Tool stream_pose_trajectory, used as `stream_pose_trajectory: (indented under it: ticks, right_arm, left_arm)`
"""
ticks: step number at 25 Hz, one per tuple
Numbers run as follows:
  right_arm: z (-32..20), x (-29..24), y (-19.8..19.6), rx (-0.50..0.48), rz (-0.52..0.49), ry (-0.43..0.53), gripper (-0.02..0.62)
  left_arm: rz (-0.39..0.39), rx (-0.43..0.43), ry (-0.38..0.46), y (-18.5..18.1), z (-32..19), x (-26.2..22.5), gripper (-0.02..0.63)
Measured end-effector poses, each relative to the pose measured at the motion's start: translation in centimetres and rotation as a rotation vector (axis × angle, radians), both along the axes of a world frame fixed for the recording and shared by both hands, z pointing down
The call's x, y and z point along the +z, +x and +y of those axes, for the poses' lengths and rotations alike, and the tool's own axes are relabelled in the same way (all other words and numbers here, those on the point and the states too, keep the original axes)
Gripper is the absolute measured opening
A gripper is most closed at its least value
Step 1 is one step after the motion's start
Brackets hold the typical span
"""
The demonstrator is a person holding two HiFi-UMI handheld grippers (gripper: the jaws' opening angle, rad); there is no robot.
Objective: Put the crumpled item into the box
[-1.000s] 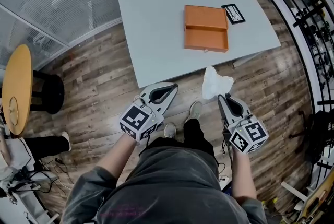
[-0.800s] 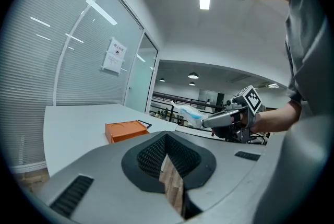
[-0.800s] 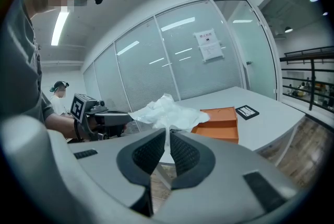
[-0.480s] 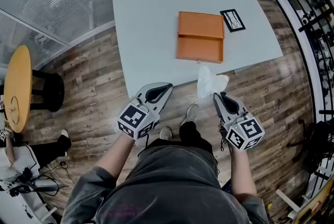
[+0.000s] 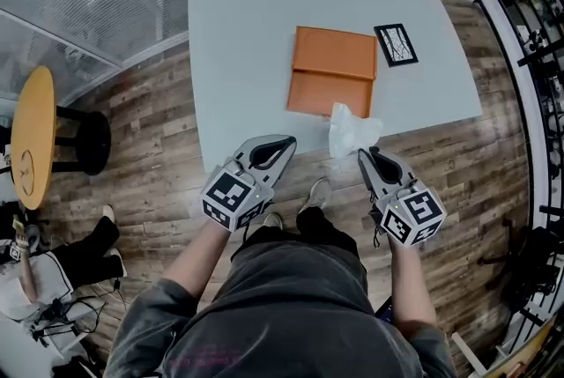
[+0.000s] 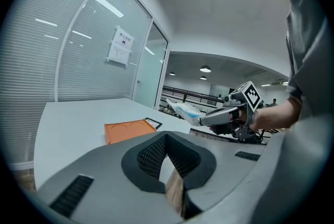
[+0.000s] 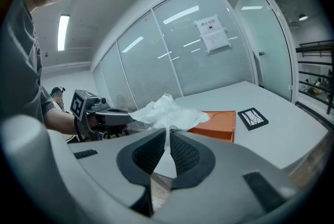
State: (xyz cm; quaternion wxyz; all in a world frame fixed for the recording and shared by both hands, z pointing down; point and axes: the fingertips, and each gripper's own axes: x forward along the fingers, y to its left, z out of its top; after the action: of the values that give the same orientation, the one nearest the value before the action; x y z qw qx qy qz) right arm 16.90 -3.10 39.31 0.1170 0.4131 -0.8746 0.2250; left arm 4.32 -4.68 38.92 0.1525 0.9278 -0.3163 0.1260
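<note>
Fingers of the right gripper (image 5: pixel 362 153) pinch only a corner of the crumpled tissue (image 5: pixel 352 129); it may slip loose before reaching the box (image 5: pixel 332 70). The left gripper (image 5: pixel 290 141) has its fingers closed and empty.

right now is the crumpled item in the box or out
Out: the right gripper pinches the crumpled item, short of the box on the table.

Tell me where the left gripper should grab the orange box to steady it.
Probably its left edge, approached from the left by the left gripper: the orange box lies flat, that side is bare, and the crumpled item hangs at its near edge.
</note>
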Motion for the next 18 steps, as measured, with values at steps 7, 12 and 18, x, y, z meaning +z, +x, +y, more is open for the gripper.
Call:
stream_pose_trajectory:
  ticks: [7,12,18]
  right_arm:
    - [-4.5,0.2,1.4,-0.055,-0.004,-0.010,0.029]
    - [-5.2,1.2,2.3,-0.081,-0.007,-0.017,0.029]
    - [-7.4,2.3,2.2,-0.090,-0.001,-0.043,0.029]
  left_arm:
    - [-0.018,-0.022,0.002,2.3,-3.9,0.0,0.012]
    - [-0.021,-0.025,-0.006,4.2,-4.5,0.8,0.012]
    - [-0.018,-0.023,-0.023,4.6,-6.6,1.8,0.012]
